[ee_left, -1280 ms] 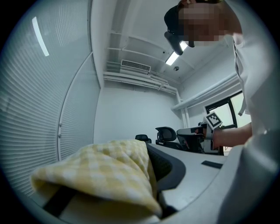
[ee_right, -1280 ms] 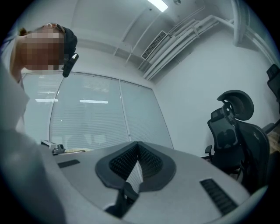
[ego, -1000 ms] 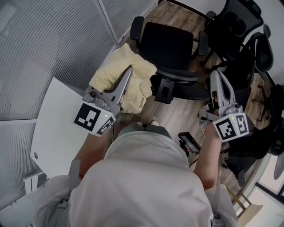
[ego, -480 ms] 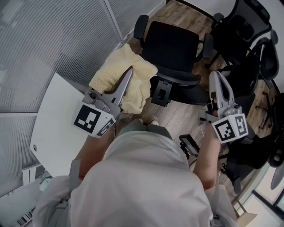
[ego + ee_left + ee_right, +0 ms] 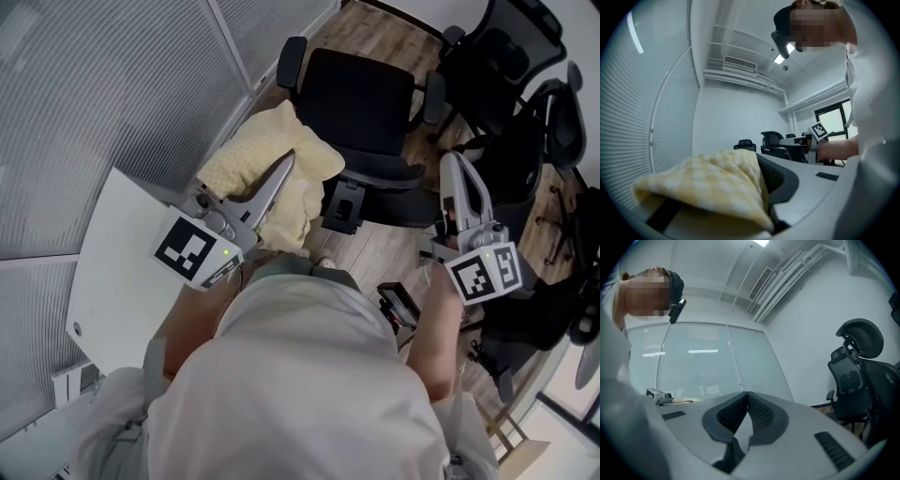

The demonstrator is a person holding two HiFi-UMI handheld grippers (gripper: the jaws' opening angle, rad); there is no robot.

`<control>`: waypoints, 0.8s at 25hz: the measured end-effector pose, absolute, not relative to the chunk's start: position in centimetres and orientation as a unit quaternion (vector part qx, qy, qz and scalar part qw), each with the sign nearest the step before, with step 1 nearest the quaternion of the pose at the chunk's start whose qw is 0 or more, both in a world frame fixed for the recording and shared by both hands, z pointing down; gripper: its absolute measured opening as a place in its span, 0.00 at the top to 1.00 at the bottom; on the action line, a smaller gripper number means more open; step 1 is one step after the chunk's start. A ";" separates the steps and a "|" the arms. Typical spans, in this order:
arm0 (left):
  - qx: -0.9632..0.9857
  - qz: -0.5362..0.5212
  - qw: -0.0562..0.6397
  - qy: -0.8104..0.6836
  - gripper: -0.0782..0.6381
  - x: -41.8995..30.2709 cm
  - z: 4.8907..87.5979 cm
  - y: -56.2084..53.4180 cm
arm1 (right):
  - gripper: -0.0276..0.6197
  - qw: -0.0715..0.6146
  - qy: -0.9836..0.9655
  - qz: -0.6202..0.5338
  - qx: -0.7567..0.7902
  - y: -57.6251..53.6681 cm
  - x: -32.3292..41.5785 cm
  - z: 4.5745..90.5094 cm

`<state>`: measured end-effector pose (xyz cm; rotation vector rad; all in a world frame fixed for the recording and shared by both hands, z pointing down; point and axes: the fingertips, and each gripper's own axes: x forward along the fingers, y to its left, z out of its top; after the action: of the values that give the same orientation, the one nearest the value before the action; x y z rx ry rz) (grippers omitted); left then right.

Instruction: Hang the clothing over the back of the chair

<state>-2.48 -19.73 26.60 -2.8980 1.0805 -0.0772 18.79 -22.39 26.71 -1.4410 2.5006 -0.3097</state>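
The pale yellow checked fabric clothing [image 5: 253, 155], pinched by the left hand-held gripper [image 5: 287, 161], should be lifted ahead of it over the back of the black office chair [image 5: 361, 98], while the right hand-held gripper [image 5: 453, 165] is pressed together, empty.

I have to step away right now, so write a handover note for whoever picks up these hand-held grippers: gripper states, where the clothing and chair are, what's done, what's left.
Left hand-held gripper: shut on the pale yellow clothing, holding it up by the white table.
Right hand-held gripper: shut, nothing between its jaws.
Black office chair: straight ahead, seat bare; the clothing hangs next to it, not over its back.
Done: clothing gripped and brought up to the chair.
Left: lift the clothing over the chair's back, drape it, then open the left hand-held gripper.
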 end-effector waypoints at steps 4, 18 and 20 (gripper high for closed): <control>-0.948 -0.042 0.037 0.313 0.86 -1.7 26.4 -19.9 | 0.93 0.113 0.855 -0.105 -0.496 -22.6 18.4 26.5; -0.960 -0.039 0.030 0.274 0.86 -1.3 26.5 -20.1 | 0.93 0.109 0.854 -0.103 -0.499 -22.6 18.0 27.0; -0.961 -0.038 0.029 0.272 0.86 -1.3 26.3 -20.1 | 0.93 0.108 0.854 -0.105 -0.498 -22.6 17.9 27.2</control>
<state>-1.32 -20.06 26.33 -2.9655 0.8379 -0.1171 17.95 -22.63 27.16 -1.4639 2.5127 -0.3076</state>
